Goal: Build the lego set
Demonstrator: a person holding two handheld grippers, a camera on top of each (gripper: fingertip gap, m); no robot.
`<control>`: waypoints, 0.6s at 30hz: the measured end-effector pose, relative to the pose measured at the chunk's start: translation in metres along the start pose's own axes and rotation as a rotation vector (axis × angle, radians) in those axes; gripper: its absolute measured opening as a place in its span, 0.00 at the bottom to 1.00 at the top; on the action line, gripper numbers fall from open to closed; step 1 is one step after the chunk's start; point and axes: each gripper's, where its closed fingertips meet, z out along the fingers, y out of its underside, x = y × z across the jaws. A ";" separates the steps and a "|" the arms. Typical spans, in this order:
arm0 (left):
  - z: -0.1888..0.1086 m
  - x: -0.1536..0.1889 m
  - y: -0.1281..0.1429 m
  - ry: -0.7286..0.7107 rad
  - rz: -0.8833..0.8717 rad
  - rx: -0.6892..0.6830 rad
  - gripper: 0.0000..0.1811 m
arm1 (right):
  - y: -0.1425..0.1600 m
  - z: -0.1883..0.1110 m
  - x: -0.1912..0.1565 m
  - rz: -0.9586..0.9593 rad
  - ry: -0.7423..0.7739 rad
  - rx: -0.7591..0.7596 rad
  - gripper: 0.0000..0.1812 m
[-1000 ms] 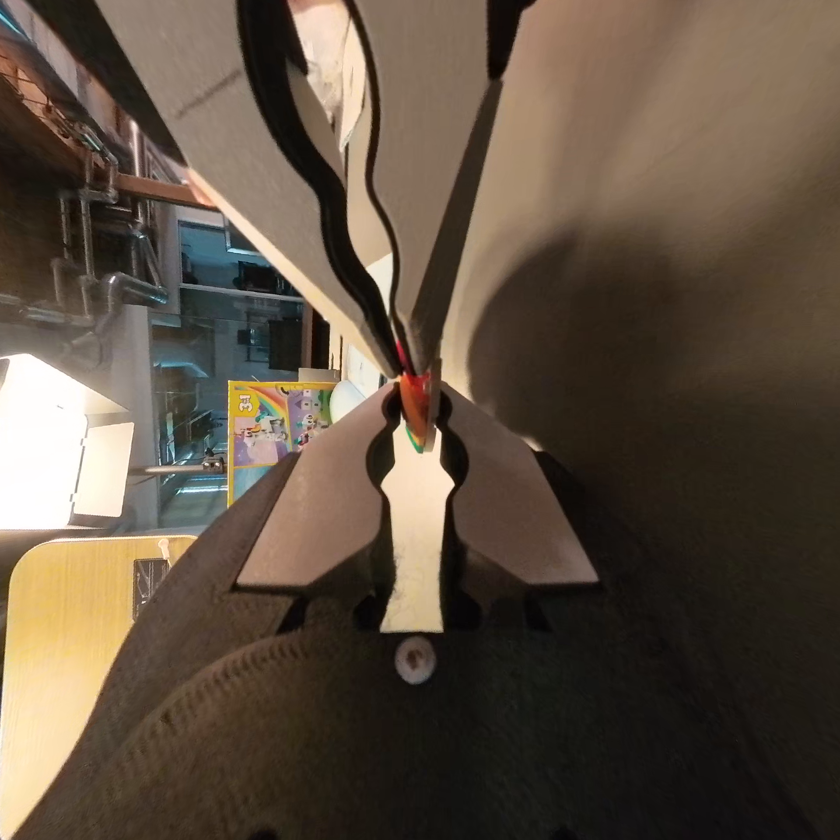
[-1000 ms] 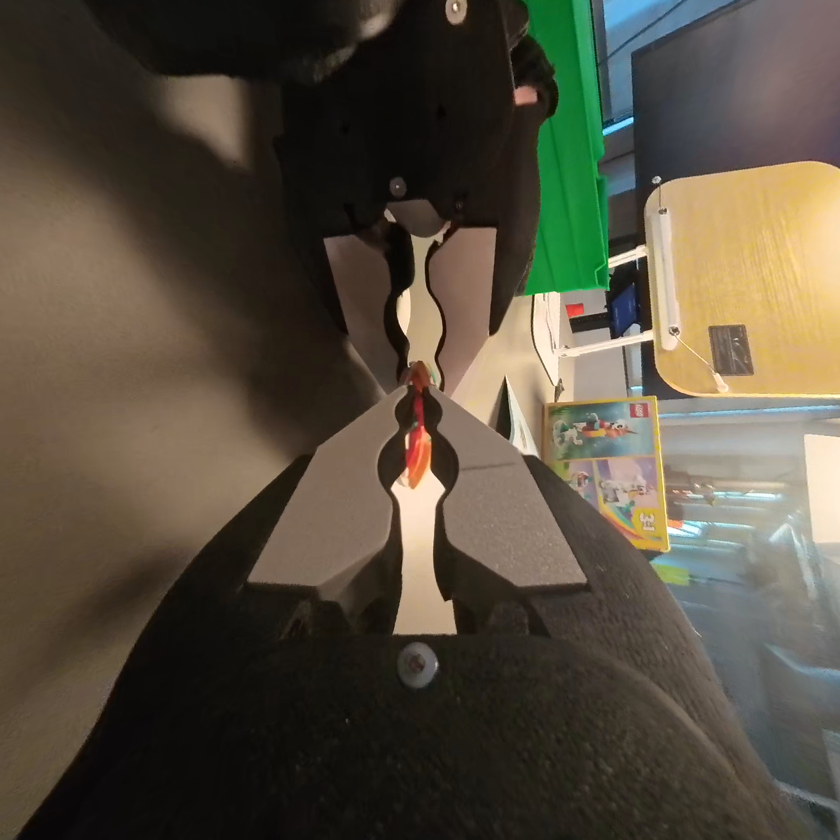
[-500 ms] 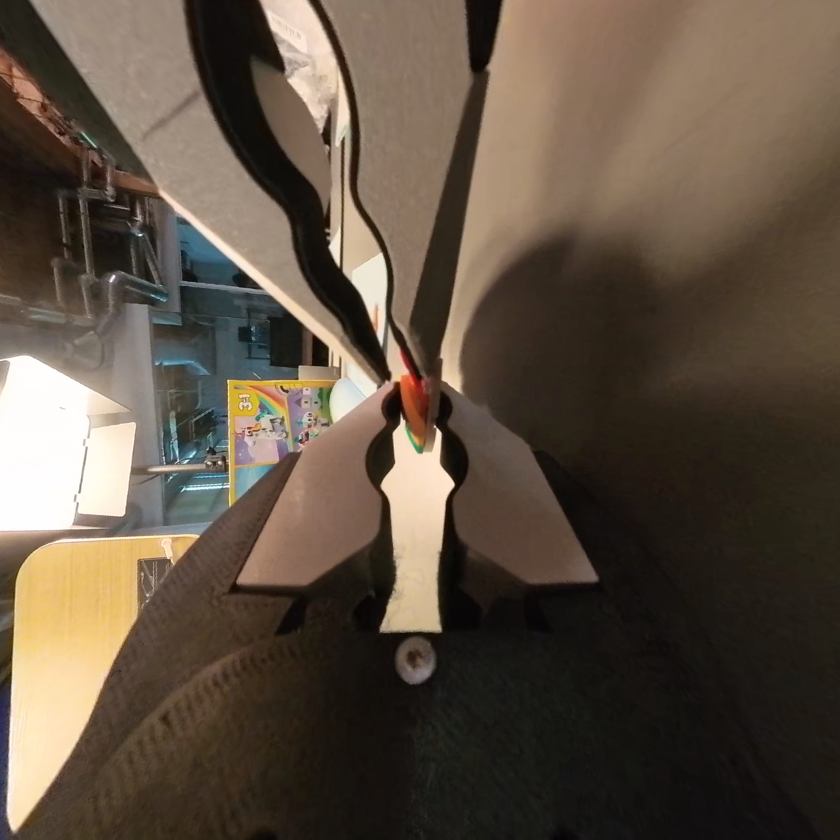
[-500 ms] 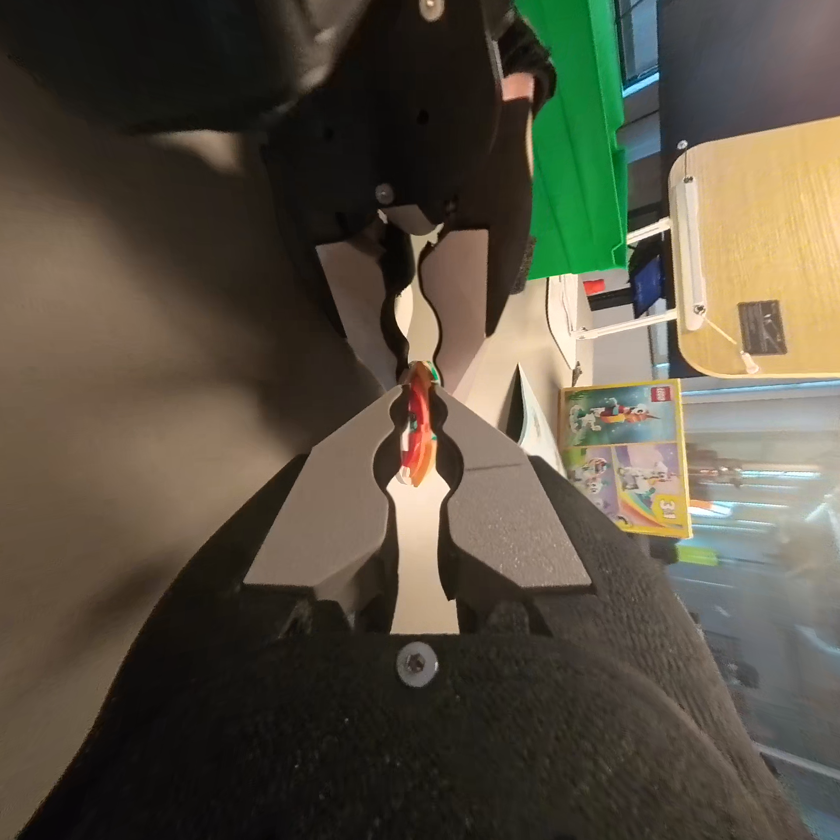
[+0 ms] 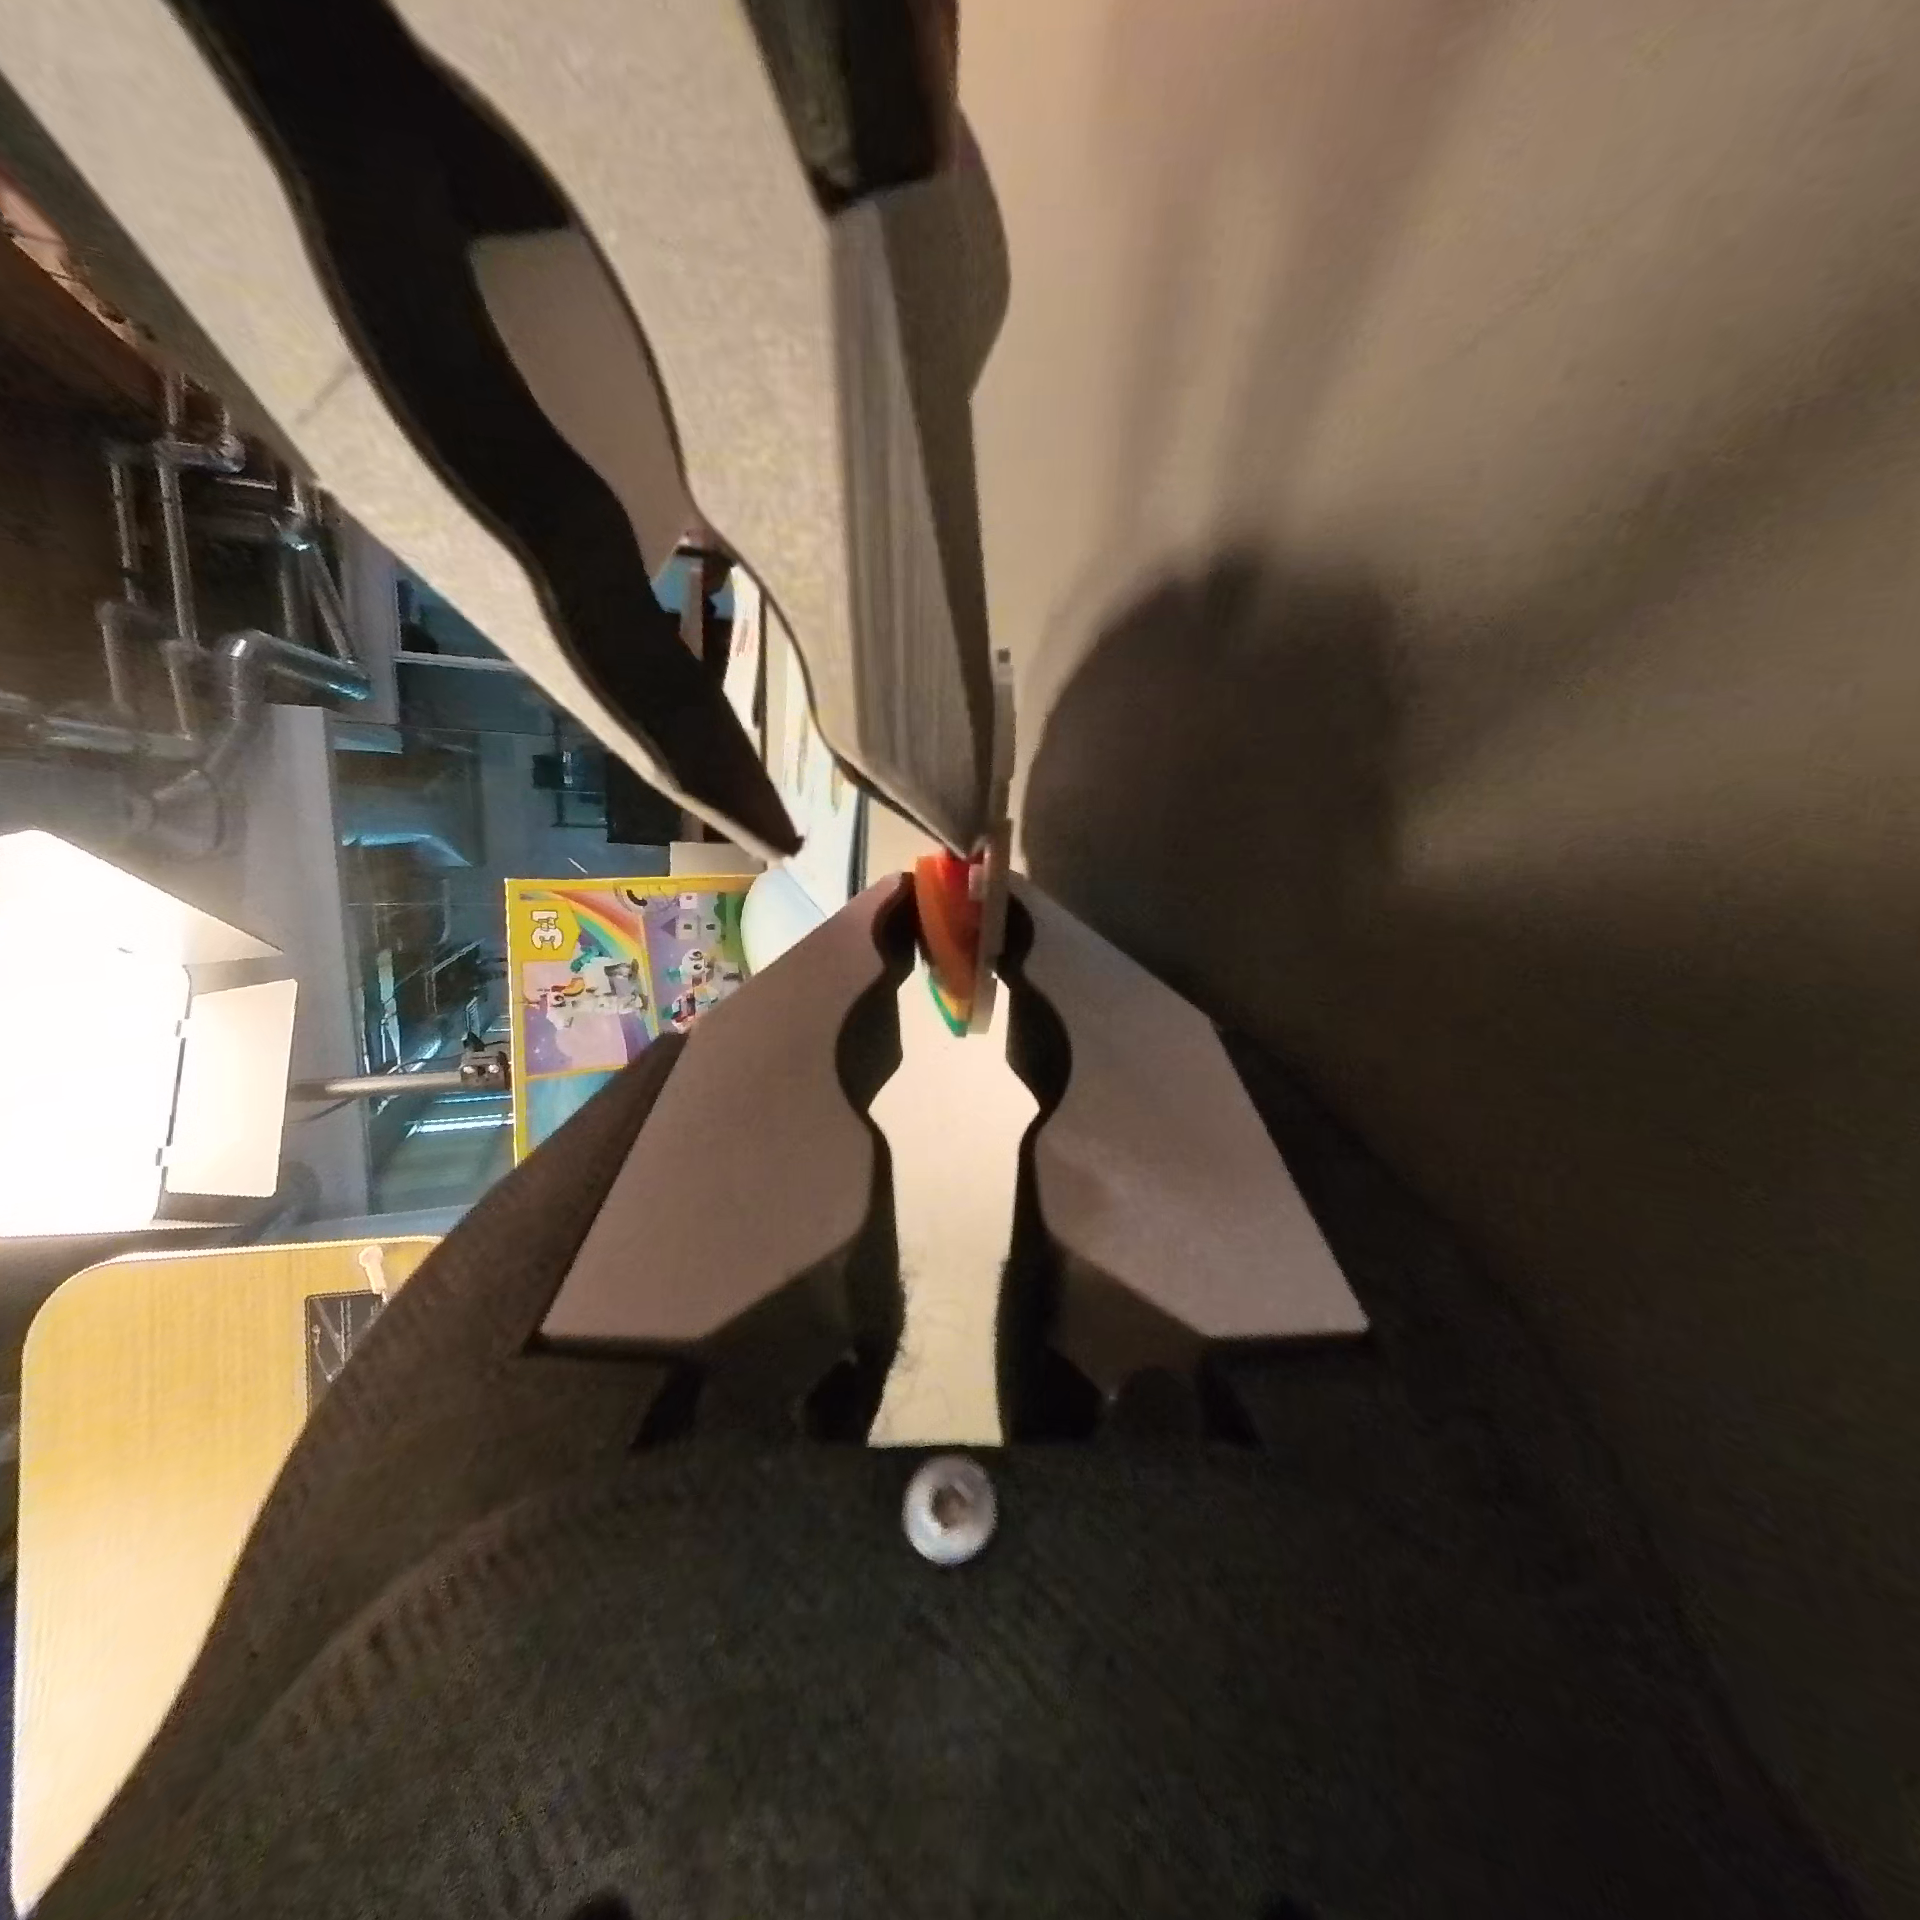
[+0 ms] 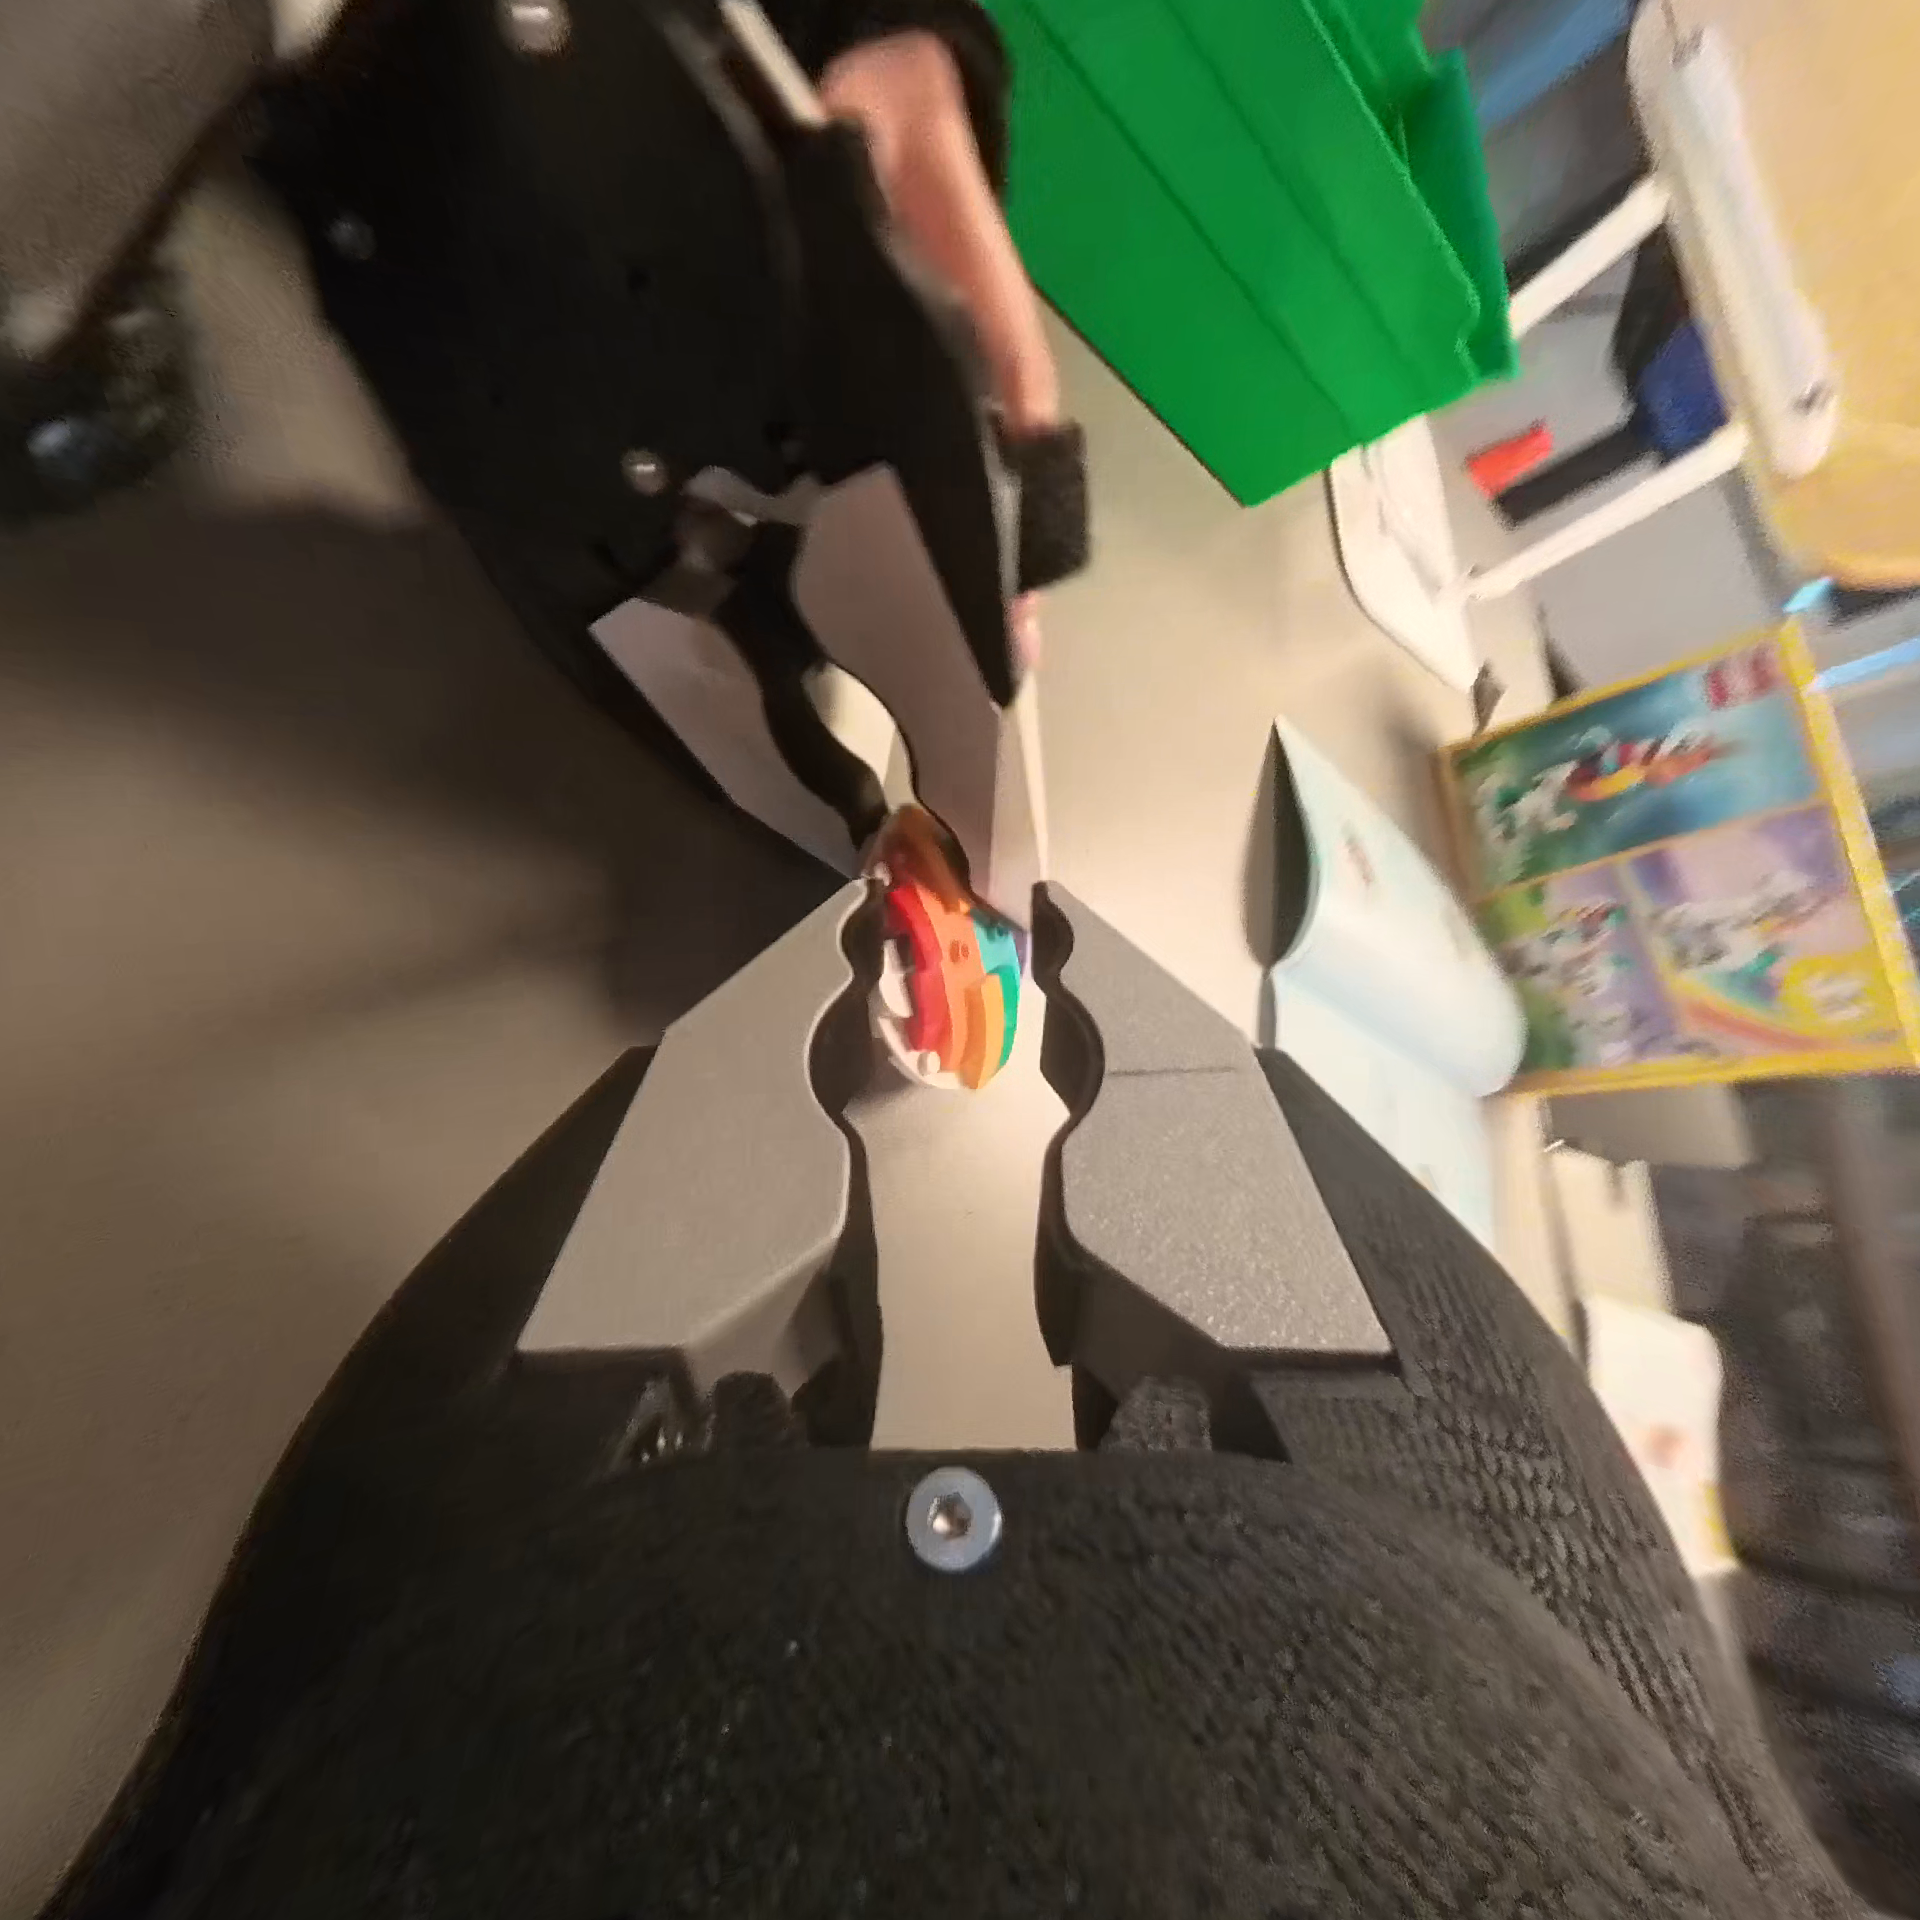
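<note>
Lego rainbow piece (image 5: 961,961), a small curved stack of red, orange and green plates on a white base, sits edge-on at the tips of the left claw (image 5: 951,904) in the left wrist view. That claw is pinched down on it, the jaws nearly closed with only the thin piece between them. The right claw (image 5: 894,821) comes in from the top edge of the frame, tip to tip with the left, and its jaws stand apart. A yellow set box (image 5: 613,997) stands at the far edge of the worktop (image 5: 1455,520).

In the right wrist view the rainbow piece (image 6: 951,982) shows its face: red, orange and teal arcs. It rests against one finger of the right claw (image 6: 951,899), whose jaws are spread wider than the piece and grip nothing. The left claw (image 6: 909,821) has it by the upper end, held above the worktop (image 6: 260,831) with the box (image 6: 1662,883) well apart.

I judge this a hand-over or re-grip partway through the build. The next move calls for the right claw to close squarely on the flat faces before the left lets go.
</note>
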 end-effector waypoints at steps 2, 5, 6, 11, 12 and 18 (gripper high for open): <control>0.000 0.001 0.000 0.004 -0.001 0.000 0.07 | 0.002 0.000 0.002 0.068 -0.016 -0.003 0.16; 0.000 0.002 0.000 0.006 0.000 -0.001 0.07 | 0.004 0.001 0.003 0.149 -0.043 0.004 0.19; 0.000 0.001 0.001 0.003 -0.002 -0.002 0.07 | 0.003 0.000 0.002 0.160 -0.051 0.014 0.20; 0.000 -0.001 0.004 0.007 -0.041 -0.004 0.07 | -0.004 -0.006 -0.010 -0.055 -0.067 0.086 0.22; 0.000 -0.001 0.004 0.010 -0.049 -0.002 0.07 | -0.001 -0.005 -0.010 -0.140 -0.033 0.070 0.22; -0.001 -0.002 0.004 0.012 -0.074 0.006 0.07 | 0.010 0.003 -0.009 -0.467 0.111 -0.018 0.16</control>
